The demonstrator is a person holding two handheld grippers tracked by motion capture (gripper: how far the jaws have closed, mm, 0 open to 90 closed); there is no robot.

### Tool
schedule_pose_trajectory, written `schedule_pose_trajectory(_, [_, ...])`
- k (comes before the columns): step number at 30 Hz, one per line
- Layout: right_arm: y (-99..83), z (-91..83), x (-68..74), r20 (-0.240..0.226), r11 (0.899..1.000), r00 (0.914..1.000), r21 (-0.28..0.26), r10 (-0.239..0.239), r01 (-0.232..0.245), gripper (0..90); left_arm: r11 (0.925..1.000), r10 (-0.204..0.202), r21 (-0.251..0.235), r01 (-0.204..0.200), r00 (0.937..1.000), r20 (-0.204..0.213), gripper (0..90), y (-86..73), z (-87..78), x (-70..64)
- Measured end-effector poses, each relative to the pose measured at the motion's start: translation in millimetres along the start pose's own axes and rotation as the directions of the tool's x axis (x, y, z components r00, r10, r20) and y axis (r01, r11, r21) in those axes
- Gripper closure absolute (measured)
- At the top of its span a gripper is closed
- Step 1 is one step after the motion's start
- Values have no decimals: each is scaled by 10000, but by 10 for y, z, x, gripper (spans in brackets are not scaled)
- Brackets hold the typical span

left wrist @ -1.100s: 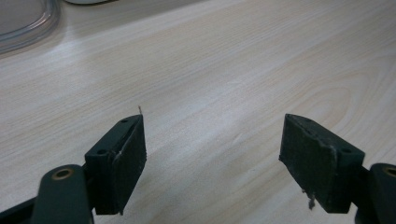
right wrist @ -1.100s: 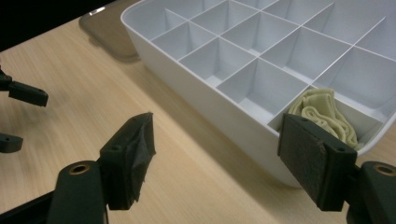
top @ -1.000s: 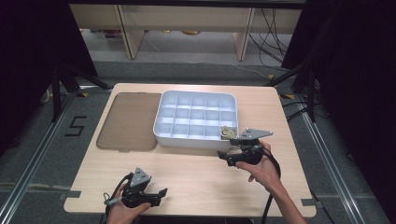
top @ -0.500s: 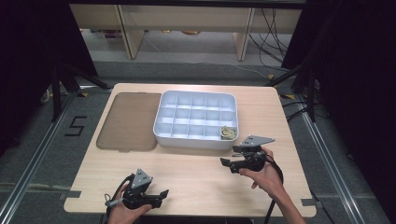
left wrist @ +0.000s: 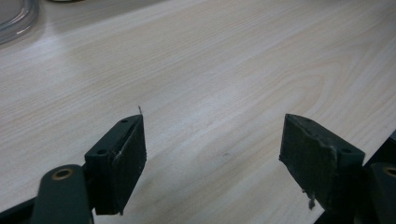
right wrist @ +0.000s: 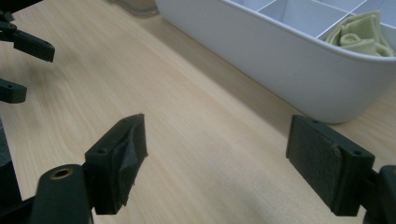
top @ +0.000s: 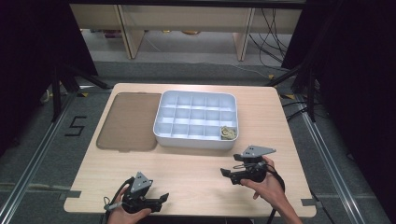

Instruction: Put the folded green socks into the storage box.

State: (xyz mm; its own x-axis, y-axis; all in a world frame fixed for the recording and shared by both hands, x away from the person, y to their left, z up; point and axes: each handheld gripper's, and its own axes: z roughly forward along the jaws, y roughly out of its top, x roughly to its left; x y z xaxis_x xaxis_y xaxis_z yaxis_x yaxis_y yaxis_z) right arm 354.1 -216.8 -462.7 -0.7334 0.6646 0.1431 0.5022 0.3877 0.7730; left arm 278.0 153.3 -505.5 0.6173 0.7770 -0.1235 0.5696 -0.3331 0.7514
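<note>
Pale green folded cloth (top: 228, 132) lies in the near right corner compartment of a white divided tray (top: 196, 140) on the wooden table (top: 196, 172). The right tongs (top: 227, 175) hover spread and empty just before the tray; the left tongs (top: 163, 198), also spread, sit near the table's front edge.

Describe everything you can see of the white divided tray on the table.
The white divided tray looks like smooth plastic, rectangular with rounded corners and sloping walls. Thin partitions split it into a grid of small compartments. It sits flat on the wooden table, with a brownish translucent lid close on its left. A folded pale green cloth lies in its near right corner compartment.
</note>
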Motion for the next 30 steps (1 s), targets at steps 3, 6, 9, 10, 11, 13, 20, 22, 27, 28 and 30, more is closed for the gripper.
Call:
schedule_pose_trajectory(3, [-58,-4,29,29,9999,9999,28,-128,128,195,9999,-121,17,120,9999,16,221,-6,-7,-32])
schedule_pose_trajectory(6, [-106,14,45,-161,9999,9998,77,-107,108,182,10000,-80,-25,80,9999,82,220,-17,-4,-43])
schedule_pose_trajectory(9, [-169,29,84,10,9998,10000,203,-52,52,172,10000,-3,77,2,10000,68,219,-26,-21,-54])
schedule_pose_trajectory(10, [-189,23,118,-19,9990,9998,390,219,-218,171,9999,50,96,-51,10000,55,218,-29,-25,-56])
schedule_pose_trajectory(11, [-197,25,99,1,9992,9999,389,-124,124,171,9998,96,153,-96,9999,60,218,-32,-31,-63])
schedule_pose_trajectory(13, [-228,28,126,-33,9992,10000,399,-94,95,169,10000,44,66,-44,10000,77,217,-47,-25,-85])
schedule_pose_trajectory(20, [-318,24,224,-200,9973,9982,469,-564,573,166,9994,211,258,-218,9994,256,216,-64,-22,-158])
schedule_pose_trajectory(22, [-360,36,266,-202,9963,9974,487,-692,701,164,9982,417,426,-426,9989,221,216,-63,-23,-163])
schedule_pose_trajectory(27, [-442,48,328,-476,9940,9958,726,-783,816,163,9948,675,742,-691,9974,234,189,-69,-14,-171])
schedule_pose_trajectory(28, [-459,55,335,-522,9924,9945,778,-913,952,163,9968,496,612,-508,9985,214,186,-74,3,-181])
schedule_pose_trajectory(30, [-482,68,356,-631,9919,9937,809,-926,975,163,9971,512,560,-522,9985,190,186,-78,10,-186])
